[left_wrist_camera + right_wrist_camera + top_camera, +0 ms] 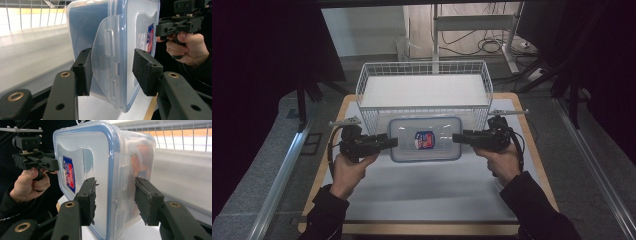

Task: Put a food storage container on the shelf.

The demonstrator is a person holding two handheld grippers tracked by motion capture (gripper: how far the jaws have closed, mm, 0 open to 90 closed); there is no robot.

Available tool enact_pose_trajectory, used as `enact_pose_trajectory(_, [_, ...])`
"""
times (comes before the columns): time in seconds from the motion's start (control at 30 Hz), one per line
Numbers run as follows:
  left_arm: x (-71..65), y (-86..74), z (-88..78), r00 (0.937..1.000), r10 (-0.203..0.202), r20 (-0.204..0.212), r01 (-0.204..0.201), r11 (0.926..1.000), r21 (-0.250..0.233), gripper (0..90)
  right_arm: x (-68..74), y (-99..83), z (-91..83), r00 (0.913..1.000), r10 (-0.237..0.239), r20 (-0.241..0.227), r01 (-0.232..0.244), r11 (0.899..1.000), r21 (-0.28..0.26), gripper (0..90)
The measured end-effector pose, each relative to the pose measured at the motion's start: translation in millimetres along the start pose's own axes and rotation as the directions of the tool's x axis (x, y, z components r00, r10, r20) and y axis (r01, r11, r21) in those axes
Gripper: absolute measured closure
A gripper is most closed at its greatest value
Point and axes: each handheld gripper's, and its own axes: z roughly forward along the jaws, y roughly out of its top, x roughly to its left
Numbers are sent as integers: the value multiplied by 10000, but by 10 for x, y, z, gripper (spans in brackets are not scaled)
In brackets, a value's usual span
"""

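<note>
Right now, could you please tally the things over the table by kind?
Wire basket: 1
Lidded plastic container: 1
Handheld grippers: 2, the left gripper and the right gripper
Total: 4

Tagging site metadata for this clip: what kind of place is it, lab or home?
Most likely a lab or data-collection workspace, not a home. A board-topped table stands between dark curtains, loose cables lie on the floor by a metal desk frame, and aluminium rails flank the table.

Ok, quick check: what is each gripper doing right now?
Left gripper: shut on the container's left end, at its side latch.
Right gripper: shut on the same container's right end.
</note>
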Motion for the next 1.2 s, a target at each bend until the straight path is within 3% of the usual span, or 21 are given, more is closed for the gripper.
enact_pose_trajectory(0.77, [76,724,-77,9999,123,64,-122,9997,-227,519,54,711,-41,9999,-122,-4,121,9962,-859,541])
enact_pose_trajectory(1.2, [213,1152,-53,9999,26,122,-23,9996,-274,520,-44,1028,10,9999,130,-92,-140,9925,-1211,540])
